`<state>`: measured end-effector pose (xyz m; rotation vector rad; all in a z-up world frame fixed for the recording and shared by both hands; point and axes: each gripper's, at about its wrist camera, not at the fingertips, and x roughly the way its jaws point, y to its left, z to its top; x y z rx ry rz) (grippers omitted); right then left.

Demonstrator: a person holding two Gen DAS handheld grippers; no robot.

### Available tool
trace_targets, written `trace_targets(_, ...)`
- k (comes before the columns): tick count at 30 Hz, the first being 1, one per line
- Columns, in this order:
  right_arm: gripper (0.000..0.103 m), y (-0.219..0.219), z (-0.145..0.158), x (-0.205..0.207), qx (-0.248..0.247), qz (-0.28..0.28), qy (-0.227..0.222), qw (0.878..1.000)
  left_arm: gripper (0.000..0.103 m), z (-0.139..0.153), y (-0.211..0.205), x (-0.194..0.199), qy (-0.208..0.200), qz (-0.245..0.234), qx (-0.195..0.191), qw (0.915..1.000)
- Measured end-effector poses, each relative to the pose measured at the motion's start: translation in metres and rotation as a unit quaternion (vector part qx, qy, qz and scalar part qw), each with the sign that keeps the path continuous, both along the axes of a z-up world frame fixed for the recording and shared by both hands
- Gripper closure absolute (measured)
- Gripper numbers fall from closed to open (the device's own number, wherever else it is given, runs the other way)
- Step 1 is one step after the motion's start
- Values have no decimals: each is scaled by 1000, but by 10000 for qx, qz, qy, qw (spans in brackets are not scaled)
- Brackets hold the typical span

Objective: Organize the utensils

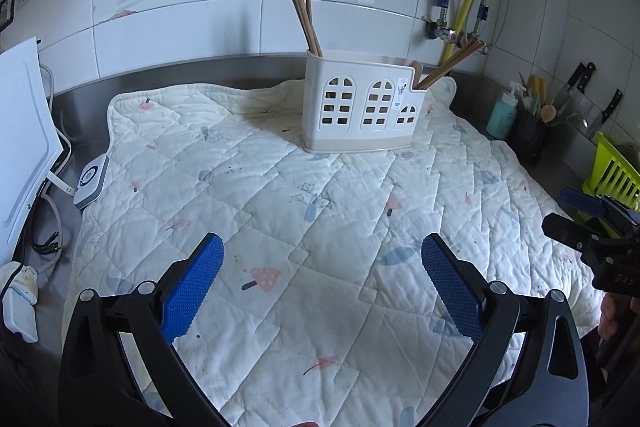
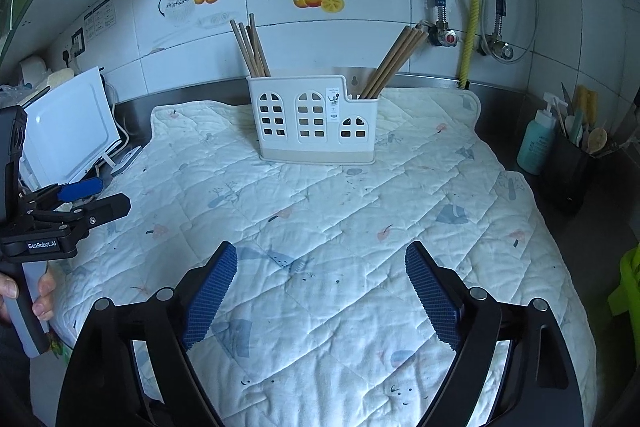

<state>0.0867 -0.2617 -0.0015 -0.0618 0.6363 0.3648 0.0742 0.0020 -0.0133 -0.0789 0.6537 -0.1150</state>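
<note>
A white utensil holder with window cut-outs (image 1: 360, 107) (image 2: 314, 121) stands at the back of a quilted white mat (image 1: 280, 227) (image 2: 340, 227). Brown chopsticks lean out of its left compartment (image 1: 306, 21) (image 2: 252, 47) and out of its right compartment (image 1: 452, 63) (image 2: 396, 61). My left gripper (image 1: 322, 259) is open and empty above the near part of the mat; it also shows in the right wrist view (image 2: 96, 195). My right gripper (image 2: 320, 267) is open and empty above the mat; it also shows at the right edge of the left wrist view (image 1: 568, 215).
A white board (image 1: 20, 147) (image 2: 76, 131) leans at the left with cables and a small device (image 1: 90, 181). At the right stand a teal soap bottle (image 2: 538, 143), a black tool pot (image 2: 572, 167), knives (image 1: 580, 83) and a green rack (image 1: 612, 175). Pipes run down the tiled wall.
</note>
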Motion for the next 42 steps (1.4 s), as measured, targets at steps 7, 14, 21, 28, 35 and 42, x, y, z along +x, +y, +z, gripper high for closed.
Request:
trace_targets(7, 19, 1, -1, 1, -31, -12, 4, 10000, 5, -9, 4, 3, 128, 50, -16, 9999)
trace_targets(14, 19, 3, -1, 2, -56, 13, 12, 10000, 5, -11, 6, 4, 158, 62, -13, 9999)
trace_targets(21, 19, 4, -2, 3, -56, 22, 16, 10000, 5, -12, 7, 5, 170, 86, -3, 9998)
trace_targets(28, 18, 4, -2, 3, -55, 13, 5, 10000, 5, -13, 6, 5, 185, 89, -14, 9998)
trace_targets(35, 18, 3, -3, 3, -44, -24, -10, 10000, 5, -14, 8, 5, 184, 108, -39, 9998)
trace_targets(42, 18, 3, -3, 3, -120, -78, -34, 9999, 5, -16, 10, 5, 193, 100, -53, 9998)
